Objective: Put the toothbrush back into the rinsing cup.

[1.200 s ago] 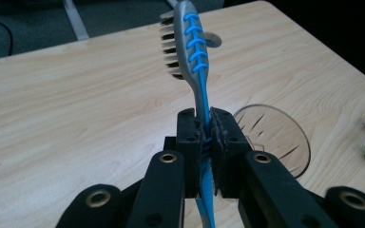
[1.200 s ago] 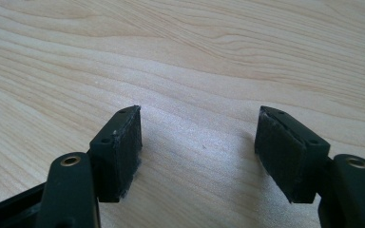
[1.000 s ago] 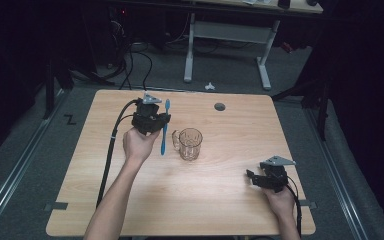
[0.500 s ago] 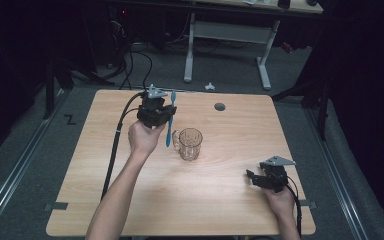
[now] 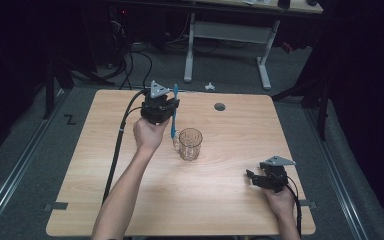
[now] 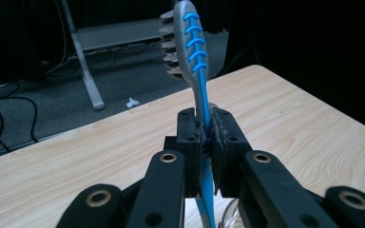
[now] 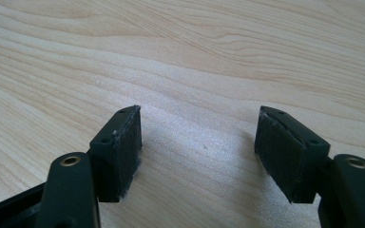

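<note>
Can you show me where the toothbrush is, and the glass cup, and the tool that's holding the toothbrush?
toothbrush (image 6: pixel 191 35): left gripper view, on the back of its head, by the blue ribs.
glass cup (image 5: pixel 190 144): high view, on its clear side wall.
left tool (image 6: pixel 206 140): left gripper view, between its tips, closed on the handle.

Left gripper (image 5: pixel 172 106) clamped and raised; right gripper (image 7: pixel 197 152) wide-jawed, low.

Light wooden worktop (image 5: pixel 130 200), round dark grommet hole (image 5: pixel 220 106) near far edge. Beyond it grey carpet floor (image 5: pixel 230 80), small white scrap (image 5: pixel 209 86) lying there. White-legged desk frame (image 5: pixel 227 35) further back; black cables (image 5: pixel 130 60) tangled on floor at far left. Tape strips (image 5: pixel 56 206) at worktop's near corners.
</note>
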Available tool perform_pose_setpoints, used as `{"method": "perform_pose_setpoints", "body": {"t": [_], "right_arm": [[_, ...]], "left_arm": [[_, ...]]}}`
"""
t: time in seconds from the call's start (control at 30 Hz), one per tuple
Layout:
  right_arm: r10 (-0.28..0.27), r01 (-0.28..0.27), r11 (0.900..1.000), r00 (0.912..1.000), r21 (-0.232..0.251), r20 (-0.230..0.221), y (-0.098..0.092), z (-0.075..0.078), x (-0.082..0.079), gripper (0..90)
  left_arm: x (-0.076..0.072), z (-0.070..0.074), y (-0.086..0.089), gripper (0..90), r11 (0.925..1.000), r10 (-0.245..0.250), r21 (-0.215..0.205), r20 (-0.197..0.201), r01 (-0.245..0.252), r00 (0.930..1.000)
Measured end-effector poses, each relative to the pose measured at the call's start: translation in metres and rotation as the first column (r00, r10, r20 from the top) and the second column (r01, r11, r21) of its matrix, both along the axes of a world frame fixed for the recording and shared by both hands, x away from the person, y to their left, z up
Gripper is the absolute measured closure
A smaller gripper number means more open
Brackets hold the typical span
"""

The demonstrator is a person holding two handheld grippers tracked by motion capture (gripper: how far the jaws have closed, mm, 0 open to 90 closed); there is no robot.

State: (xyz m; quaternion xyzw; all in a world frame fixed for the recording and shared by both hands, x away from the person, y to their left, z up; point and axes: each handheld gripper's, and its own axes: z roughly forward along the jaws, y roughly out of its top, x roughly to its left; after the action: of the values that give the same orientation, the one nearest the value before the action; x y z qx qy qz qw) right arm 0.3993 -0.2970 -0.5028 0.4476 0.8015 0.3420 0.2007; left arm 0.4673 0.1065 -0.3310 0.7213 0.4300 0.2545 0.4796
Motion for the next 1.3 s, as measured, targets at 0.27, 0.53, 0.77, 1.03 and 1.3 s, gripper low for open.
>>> {"method": "perform_pose_setpoints", "body": {"t": [0.27, 0.53, 0.77, 1.03, 1.3], "right_arm": [[0.000, 0.000, 1.000, 1.0000, 0.000, 0.000, 0.000, 0.000, 0.000, 33.3], [0.000, 0.000, 1.000, 1.0000, 0.000, 0.000, 0.000, 0.000, 0.000, 33.3], [0.000, 0.000, 1.000, 1.0000, 0.000, 0.000, 0.000, 0.000, 0.000, 33.3], [0.000, 0.000, 1.000, 1.0000, 0.000, 0.001, 0.000, 0.000, 0.000, 33.3], [0.000, 0.000, 1.000, 1.0000, 0.000, 0.001, 0.000, 0.000, 0.000, 33.4]], "left_arm": [[0.008, -0.005, 0.000, 83.2, 0.9993, 0.018, -0.031, 0.011, -0.018, 0.9998], [0.015, -0.012, -0.003, 83.2, 0.9987, 0.033, -0.039, 0.016, -0.033, 0.9993], [0.019, -0.019, -0.002, 83.2, 0.9970, 0.048, -0.061, 0.019, -0.047, 0.9987], [0.019, -0.026, 0.001, 83.1, 0.9950, 0.061, -0.080, 0.015, -0.059, 0.9980], [0.018, -0.030, -0.006, 82.8, 0.9974, 0.044, -0.057, 0.019, -0.043, 0.9988]]}}
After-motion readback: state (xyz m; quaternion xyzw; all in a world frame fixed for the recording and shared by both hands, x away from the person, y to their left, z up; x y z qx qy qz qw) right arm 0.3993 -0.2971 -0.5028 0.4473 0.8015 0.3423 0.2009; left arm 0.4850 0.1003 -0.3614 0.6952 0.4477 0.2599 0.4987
